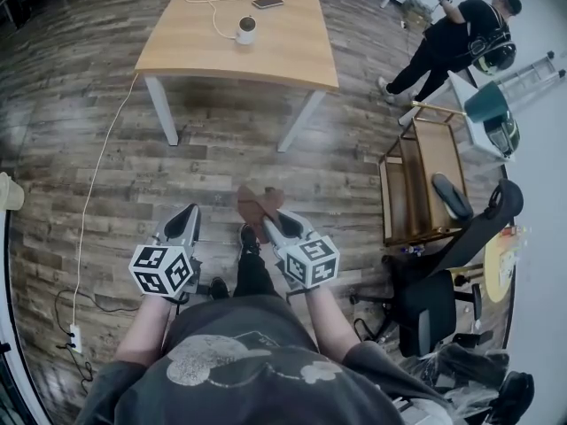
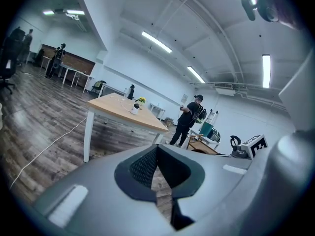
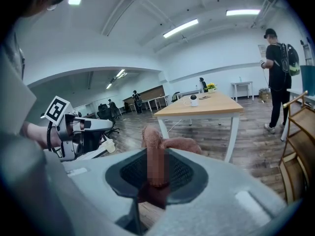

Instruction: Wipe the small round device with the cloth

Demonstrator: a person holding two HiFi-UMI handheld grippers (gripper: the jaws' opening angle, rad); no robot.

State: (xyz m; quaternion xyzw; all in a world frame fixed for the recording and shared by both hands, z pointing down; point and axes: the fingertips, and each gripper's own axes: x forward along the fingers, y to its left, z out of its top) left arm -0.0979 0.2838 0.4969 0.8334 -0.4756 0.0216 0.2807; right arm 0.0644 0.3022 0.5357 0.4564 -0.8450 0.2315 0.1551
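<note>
The small round white device stands upright near the middle of the light wooden tabletop, well back from its near edge. The brown fleecy cloth hangs crumpled above the floor, pinched between the right gripper's jaws.

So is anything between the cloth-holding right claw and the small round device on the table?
No visible obstacle. The right claw, shut on the cloth, is over open floor short of the table; the device sits near its near edge.

Round device too small for detail
</note>
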